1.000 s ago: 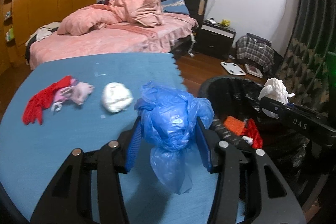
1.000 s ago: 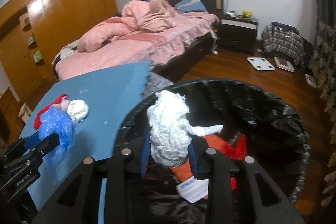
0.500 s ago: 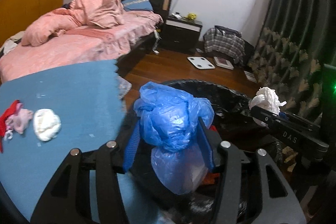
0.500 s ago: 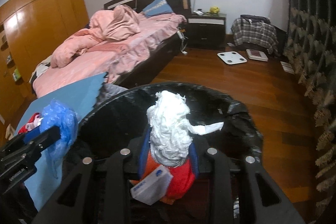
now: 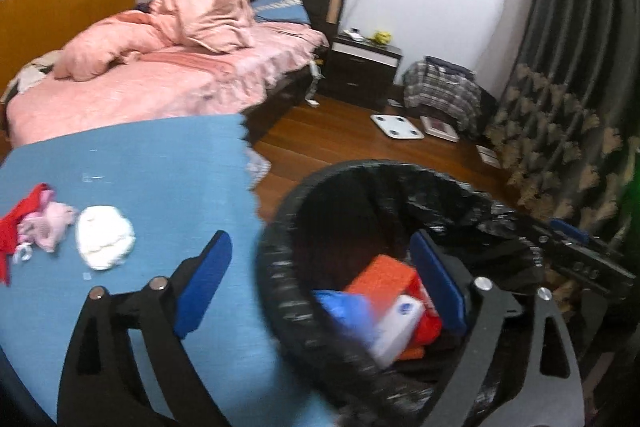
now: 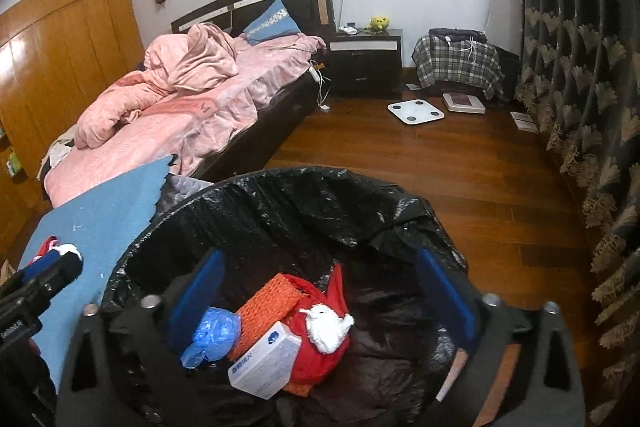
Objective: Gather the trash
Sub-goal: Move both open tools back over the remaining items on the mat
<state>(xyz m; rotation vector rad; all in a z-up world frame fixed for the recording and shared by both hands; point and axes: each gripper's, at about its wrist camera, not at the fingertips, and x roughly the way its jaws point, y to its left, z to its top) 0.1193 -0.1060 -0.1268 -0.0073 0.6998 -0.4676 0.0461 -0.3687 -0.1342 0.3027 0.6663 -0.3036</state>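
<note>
A bin lined with a black bag (image 6: 280, 195) stands beside the blue table (image 5: 160, 179). In it lie a blue plastic bag (image 6: 212, 337), a white tissue wad (image 6: 326, 325), an orange sponge (image 6: 266, 307), a red bag and a white box (image 6: 264, 359). My right gripper (image 6: 320, 291) is open and empty above the bin. My left gripper (image 5: 324, 275) is open and empty, straddling the bin's near rim (image 5: 280, 307). On the table lie a white wad (image 5: 104, 237), a pink scrap (image 5: 50, 225) and a red piece (image 5: 16, 223).
A bed with pink bedding (image 6: 180, 99) stands behind the table. A dark nightstand (image 6: 366, 63), a plaid-covered stool (image 6: 456, 61) and a white scale (image 6: 416, 111) are on the wooden floor. Dark curtains (image 6: 580, 87) hang at the right.
My left gripper opened and the blue bag fell into the bin. My right gripper opened and the white tissue wad fell into the bin. Both are now empty.
</note>
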